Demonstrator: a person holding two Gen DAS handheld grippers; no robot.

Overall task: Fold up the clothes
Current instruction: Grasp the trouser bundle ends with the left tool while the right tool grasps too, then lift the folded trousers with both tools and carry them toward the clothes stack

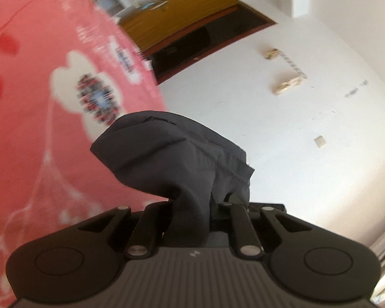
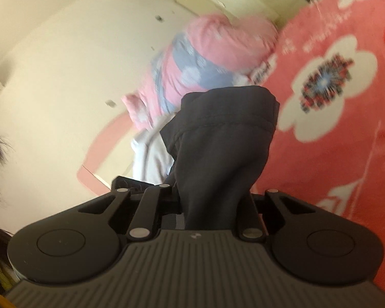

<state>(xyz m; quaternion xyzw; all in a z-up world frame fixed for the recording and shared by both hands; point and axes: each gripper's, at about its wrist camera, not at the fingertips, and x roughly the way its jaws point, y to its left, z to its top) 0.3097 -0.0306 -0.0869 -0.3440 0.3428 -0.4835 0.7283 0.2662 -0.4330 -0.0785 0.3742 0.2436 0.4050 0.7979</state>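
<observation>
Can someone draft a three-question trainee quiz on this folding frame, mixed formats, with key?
1. True or false: the left tool is open and holds nothing.
2. Multiple choice: what does the right tool grip? A) the pink and blue quilt B) the dark garment C) the red floral blanket
3. Fill in: in the left wrist view, the surface behind the dark garment is a red ______ with white flowers.

Key: 1 false, it is shut on dark fabric. 2 B. 3 blanket.
</observation>
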